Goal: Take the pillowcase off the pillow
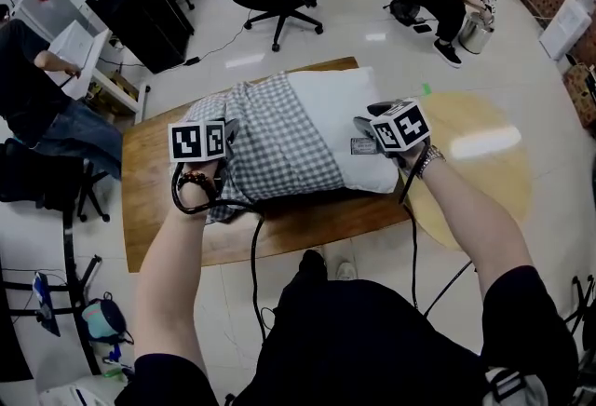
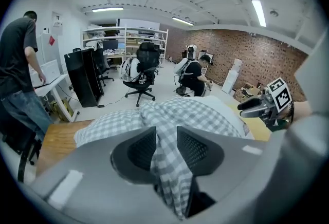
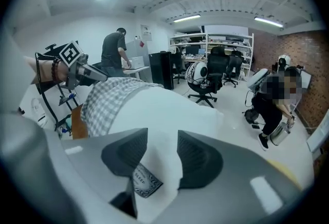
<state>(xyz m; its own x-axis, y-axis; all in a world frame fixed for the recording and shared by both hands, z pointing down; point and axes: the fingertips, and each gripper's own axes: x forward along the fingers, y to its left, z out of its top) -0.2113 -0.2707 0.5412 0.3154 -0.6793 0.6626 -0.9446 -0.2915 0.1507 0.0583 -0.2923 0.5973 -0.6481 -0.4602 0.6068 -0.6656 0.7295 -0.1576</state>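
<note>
Two grippers work at one pillow (image 1: pixel 340 106), which lies across the table (image 1: pixel 149 167). Roughly half of it is bare and white on the right. The checked case (image 1: pixel 275 139) covers the left half and hangs slack past that end.

The left gripper (image 2: pixel 165 140) has its jaws partly apart, with a raised fold of the case between them; I judge the fold loose, not clamped. The right gripper (image 3: pixel 162 142) also stands partly open, around the bare pillow corner that carries a label (image 3: pixel 145 183).

The step in hand looks like setting the holds for a pull, with the stripping about half done. The next move calls for both pairs of jaws to close firmly. The right gripper then anchors the pillow while the left draws the case away off the far left end.

Only the head view shows how much pillow is uncovered and how the two grippers face each other across it. There the marker cubes (image 1: pixel 198 142) hide the jaws. Each gripper view shows exactly what sits between its own jaws, and the left one also catches the right gripper beyond the pillow.
</note>
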